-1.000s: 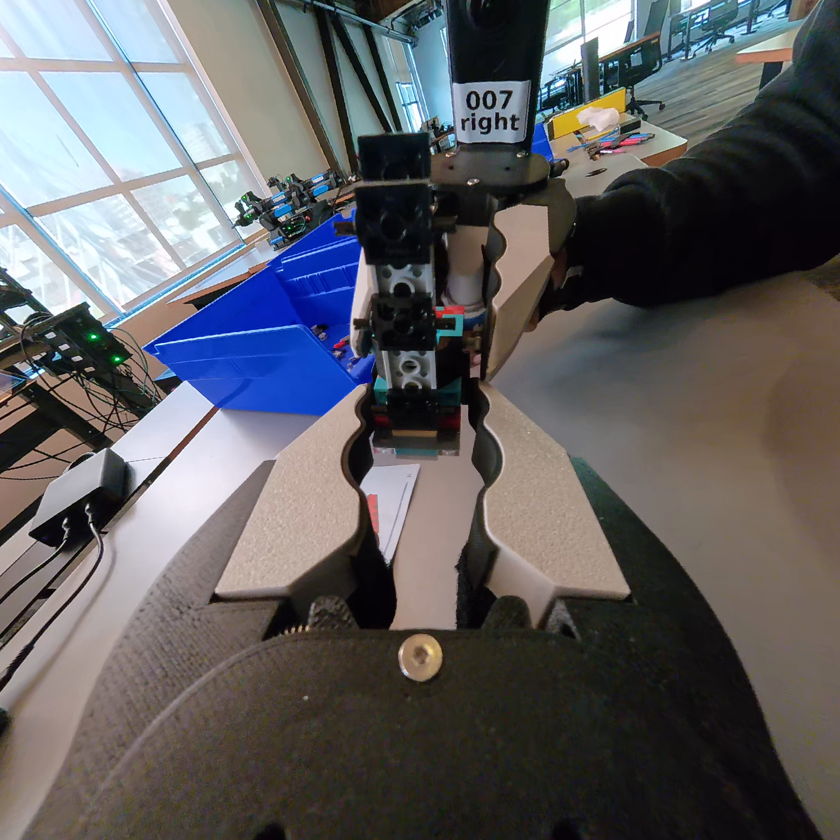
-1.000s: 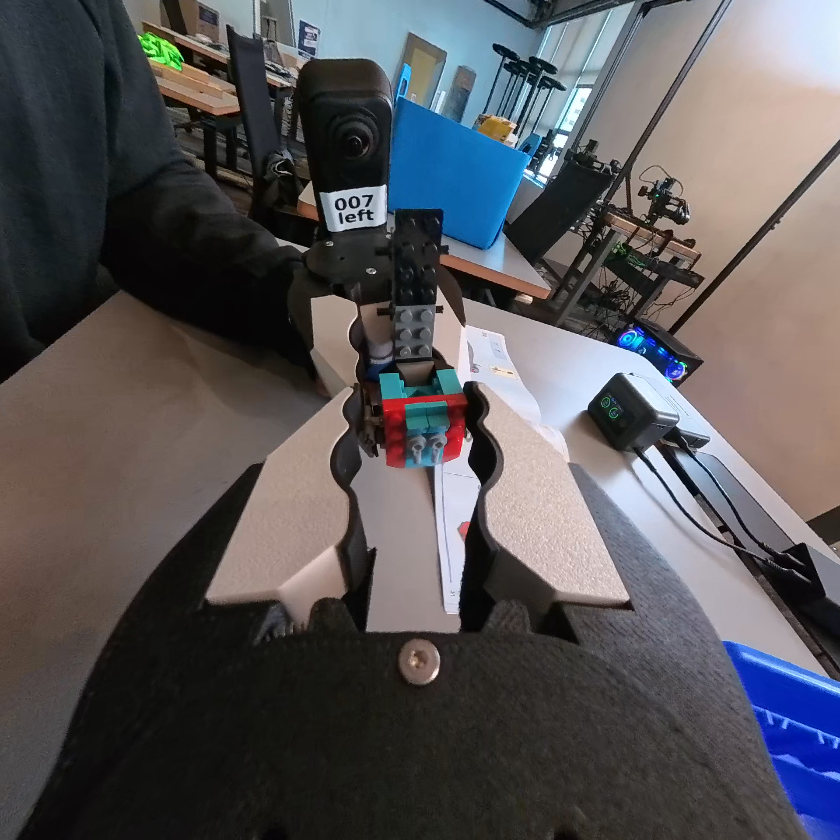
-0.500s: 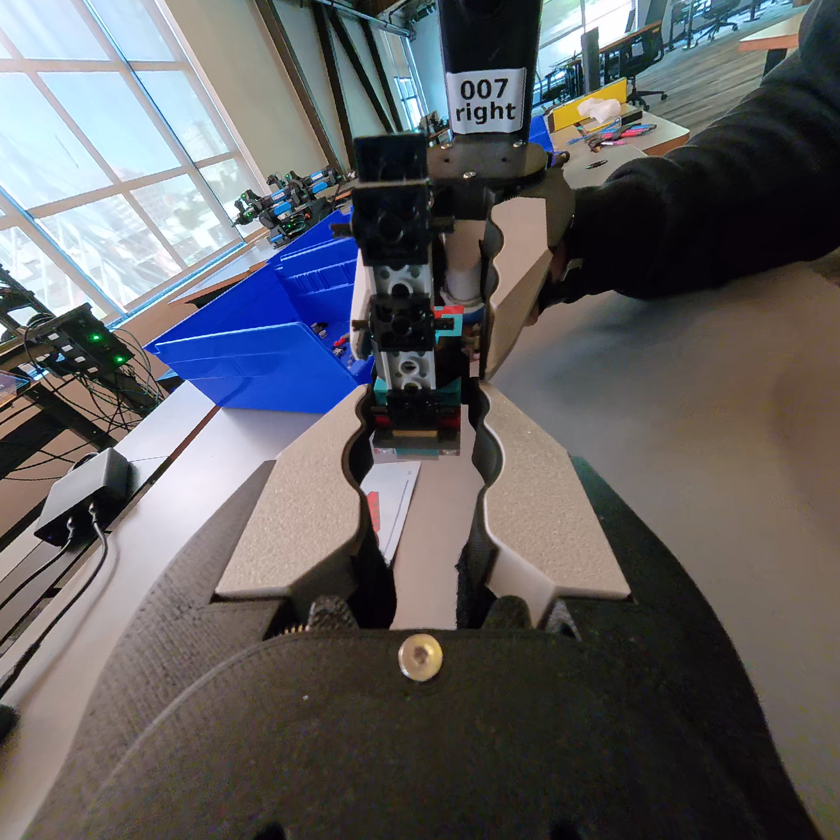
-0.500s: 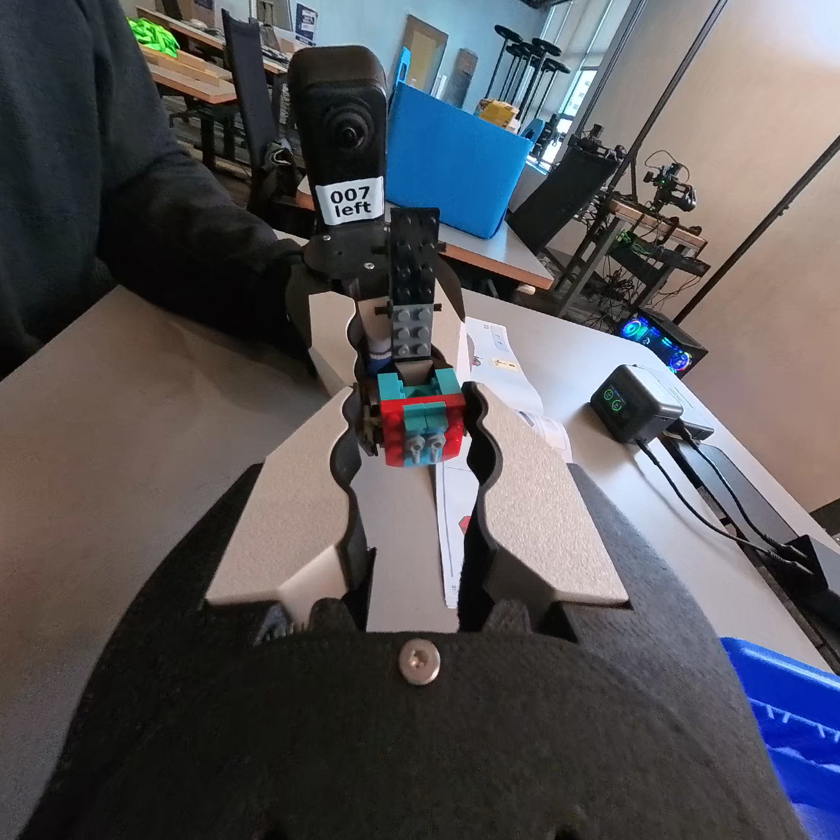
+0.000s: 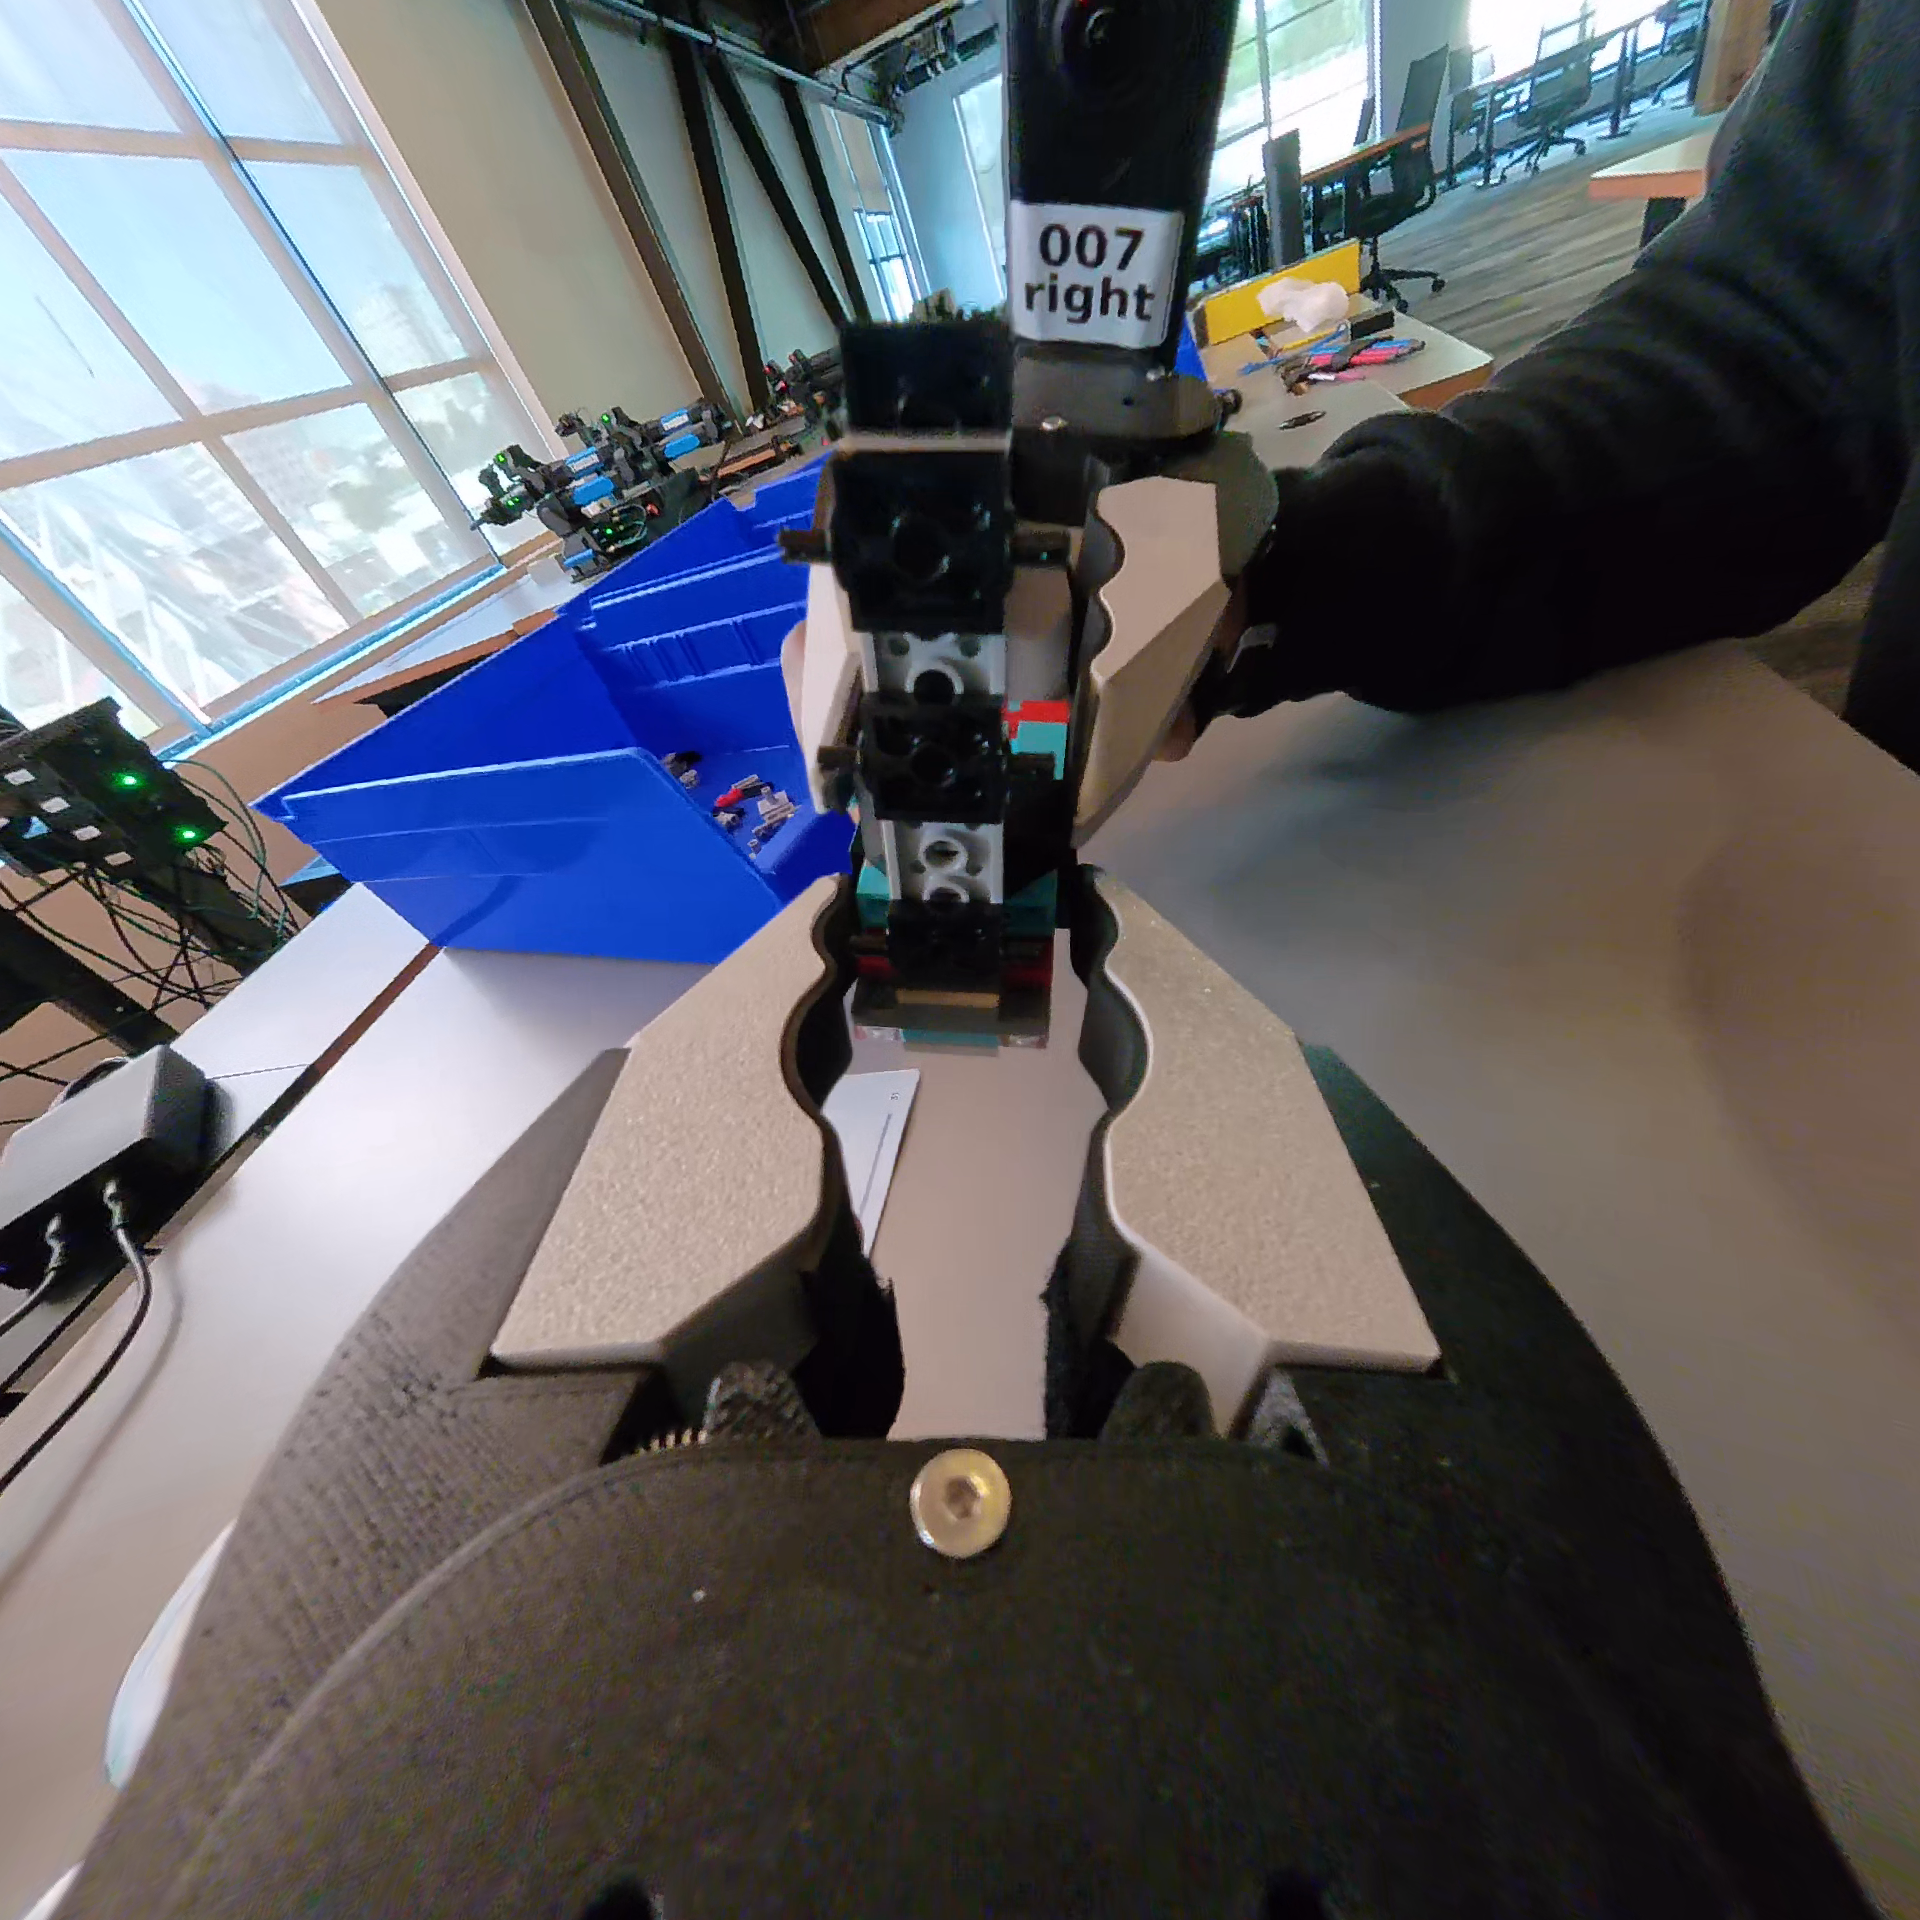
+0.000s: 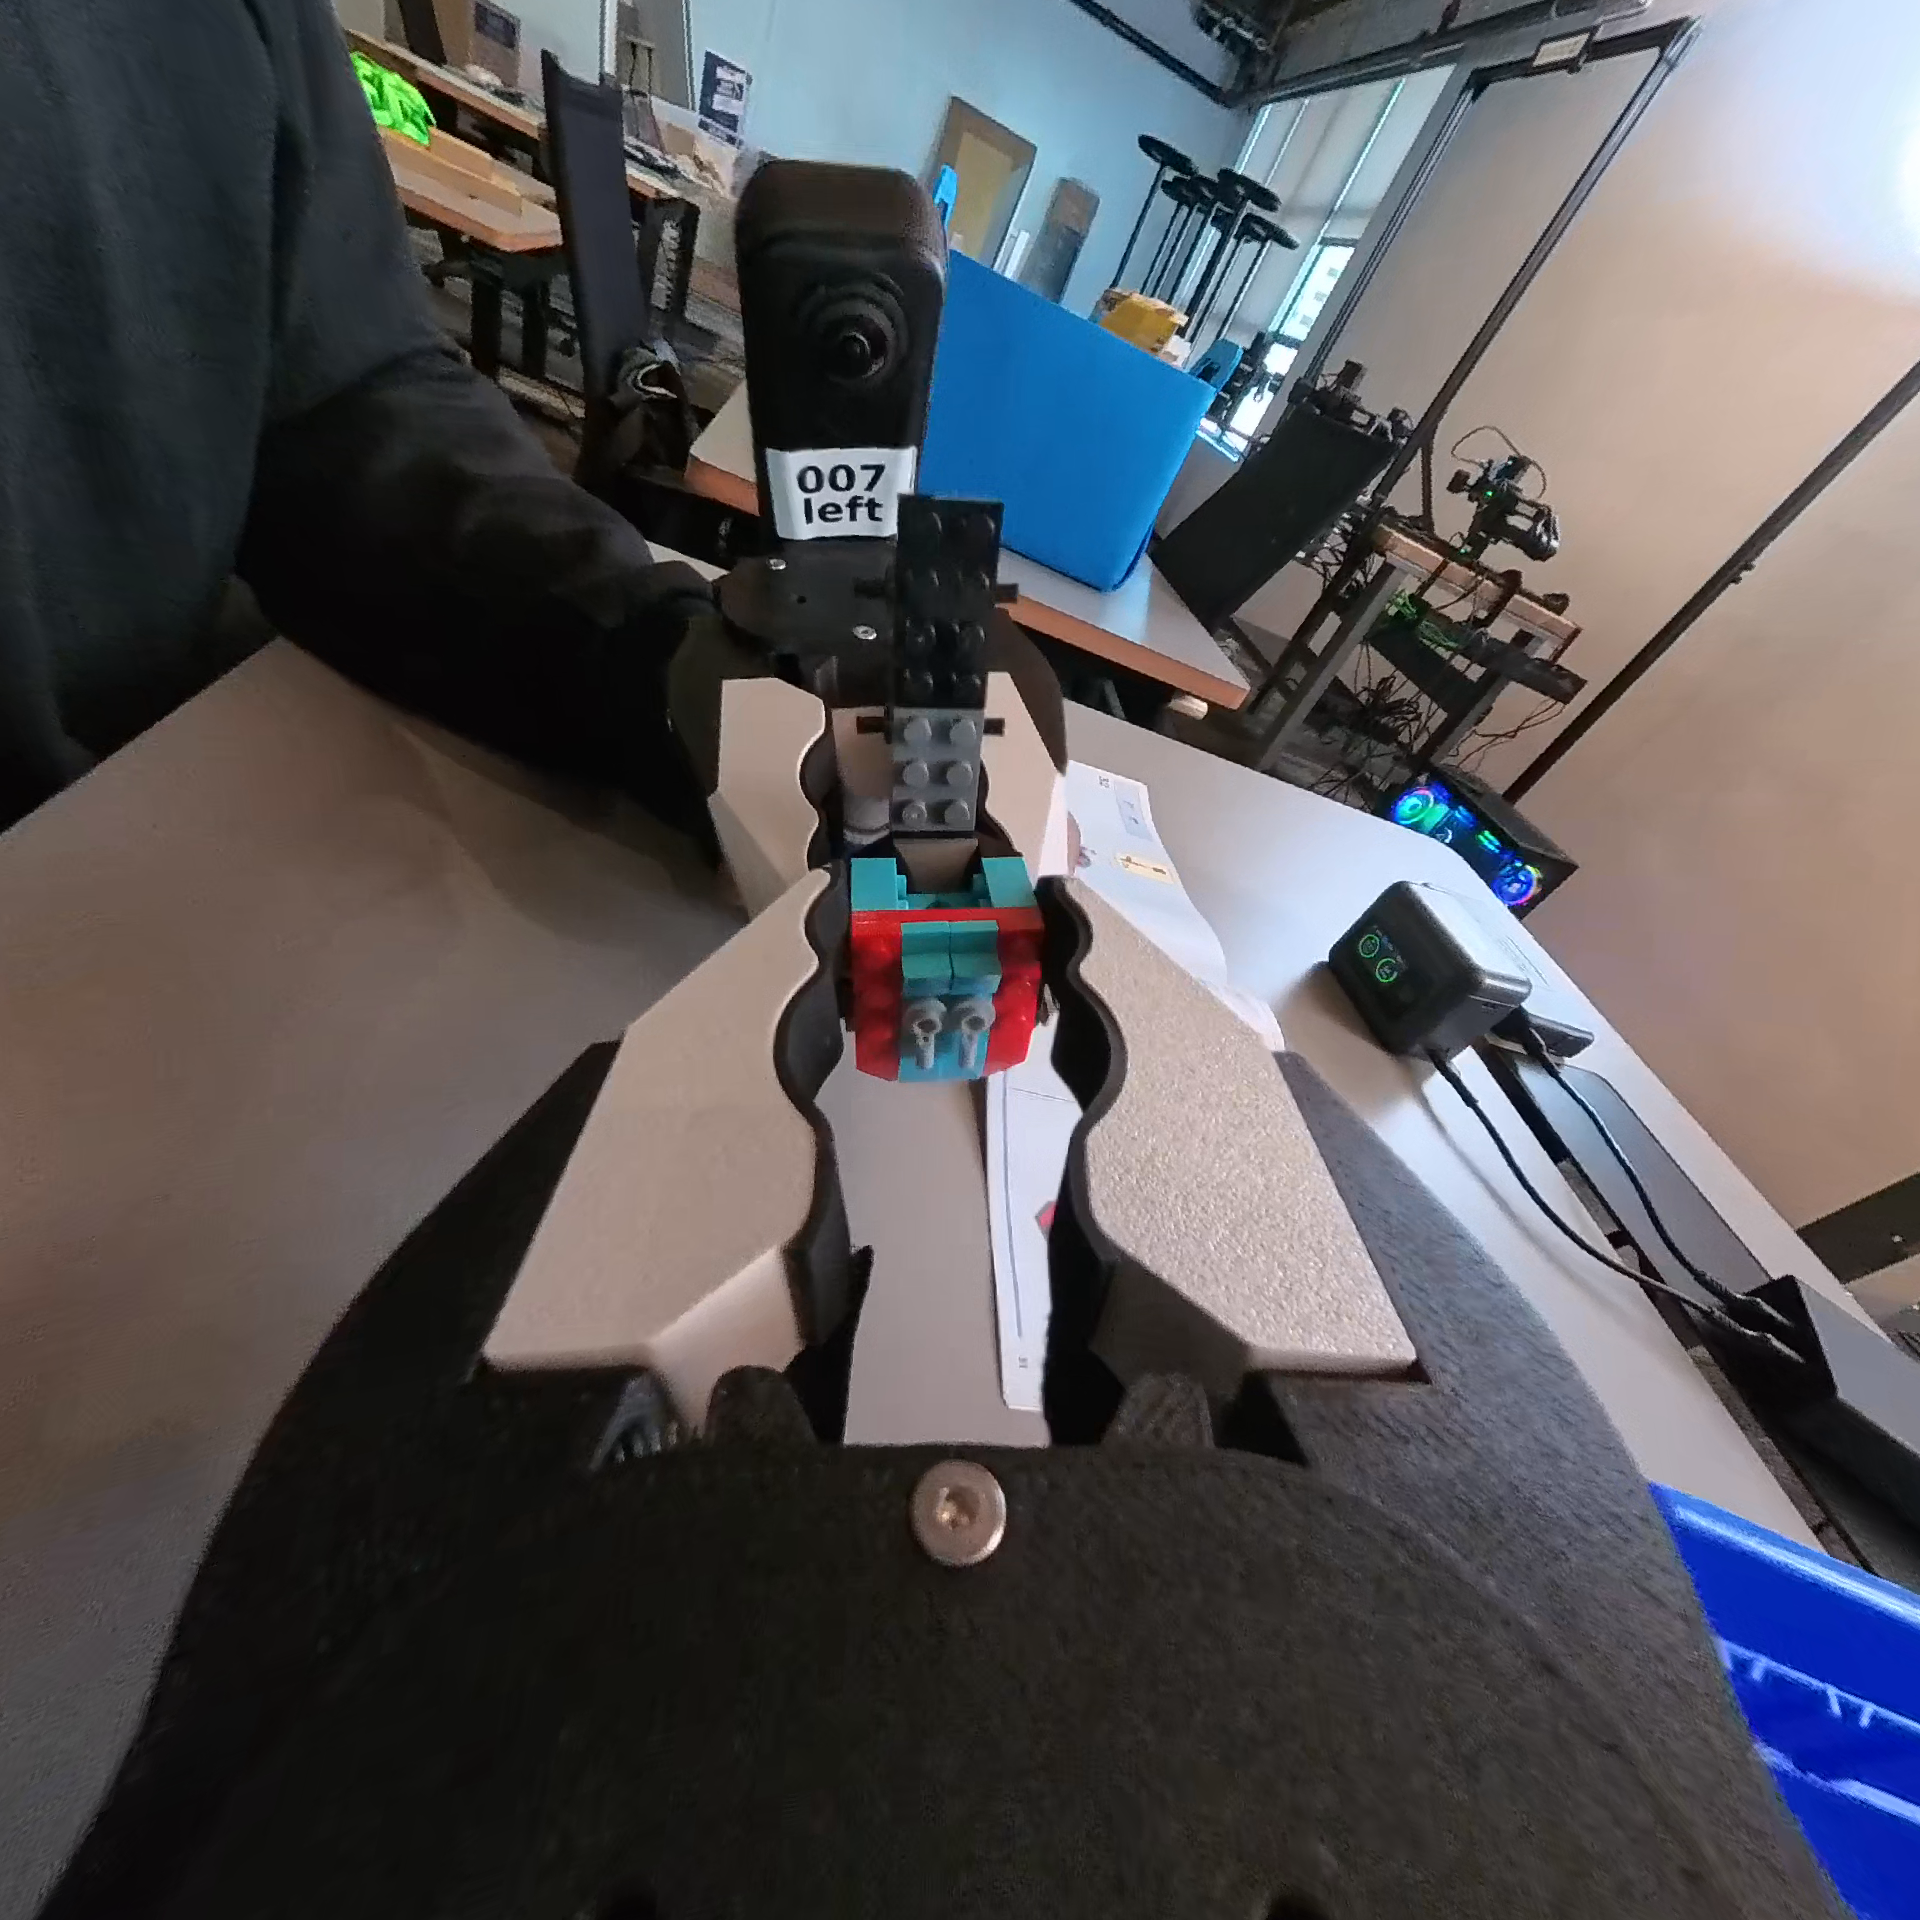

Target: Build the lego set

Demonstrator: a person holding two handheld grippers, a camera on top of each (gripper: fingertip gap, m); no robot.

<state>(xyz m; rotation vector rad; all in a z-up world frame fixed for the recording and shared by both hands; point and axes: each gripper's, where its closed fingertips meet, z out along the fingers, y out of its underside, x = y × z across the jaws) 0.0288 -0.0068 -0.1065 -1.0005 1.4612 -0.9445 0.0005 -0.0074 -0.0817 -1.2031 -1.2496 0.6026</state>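
The lego model (image 5: 935,748) is a long black and grey chassis with a red and teal block at its lower end. It is held upright above the grey table (image 5: 1455,935). My left gripper (image 5: 951,935) is shut on the lower end from the underside. My right gripper (image 6: 940,935) is shut on the red and teal block (image 6: 940,977) from the studded side. The two grippers face each other closely. The right gripper's fingers (image 5: 1153,623) show behind the model in the left wrist view. The left gripper's fingers (image 6: 769,821) show behind it in the right wrist view.
A blue bin (image 5: 540,821) with small loose parts stands at the left, its corner in the right wrist view (image 6: 1818,1662). An instruction sheet (image 6: 1132,873) lies under the grippers. A black charger box (image 6: 1423,966) with cables sits near the table edge. A person's dark sleeve (image 5: 1558,520) reaches in. Less than 4 cm separates the two grippers' tips.
Both grippers keep their hold on the model. The pair has shifted only slightly; nothing was let go or picked up.
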